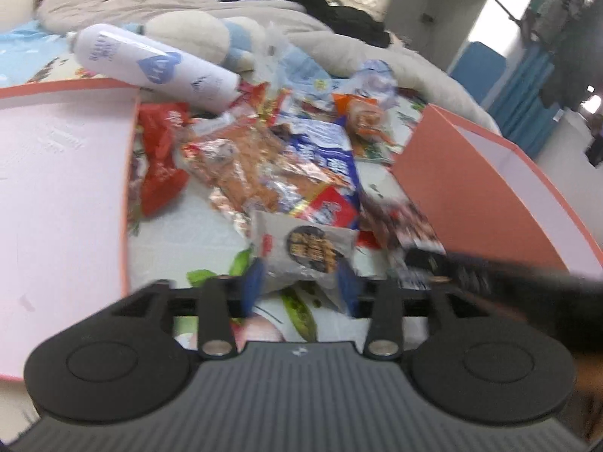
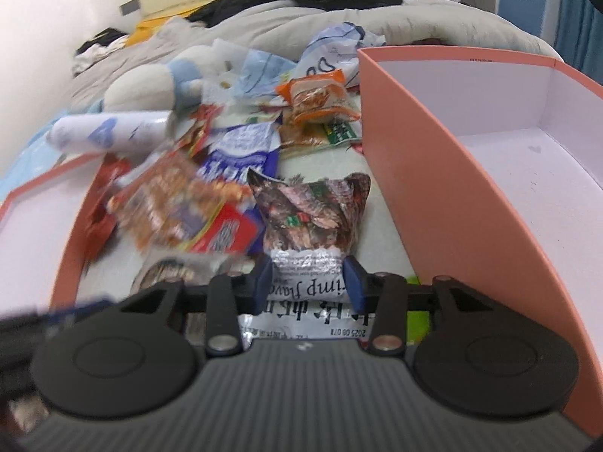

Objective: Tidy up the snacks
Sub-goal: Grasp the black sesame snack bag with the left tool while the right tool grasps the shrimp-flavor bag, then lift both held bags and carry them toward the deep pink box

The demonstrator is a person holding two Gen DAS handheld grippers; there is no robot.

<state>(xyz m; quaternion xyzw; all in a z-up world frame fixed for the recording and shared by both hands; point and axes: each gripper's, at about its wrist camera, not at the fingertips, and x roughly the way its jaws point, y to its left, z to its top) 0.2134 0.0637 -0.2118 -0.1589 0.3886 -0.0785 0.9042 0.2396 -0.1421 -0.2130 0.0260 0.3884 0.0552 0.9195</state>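
Observation:
My right gripper (image 2: 308, 282) is shut on a brown and silver shrimp-flavour packet (image 2: 312, 218), and its blue pads pinch the packet's lower end. The tall orange box (image 2: 433, 158) with a white inside stands just to its right. In the left wrist view my left gripper (image 1: 301, 288) is open around a small grey packet (image 1: 305, 245) with a dark round picture. That packet sits between the blue fingertips (image 1: 254, 286), which do not clearly press on it. The orange box (image 1: 471, 188) is at the right there, and a flat pink lid (image 1: 56, 188) lies at the left.
A heap of snack packets (image 1: 264, 158) covers the patterned sheet between lid and box. A white bottle (image 1: 150, 64) and a plush toy (image 1: 196, 34) lie behind it, then a grey blanket (image 2: 301, 19) and black clothes. A dark blur crosses the left view's right edge.

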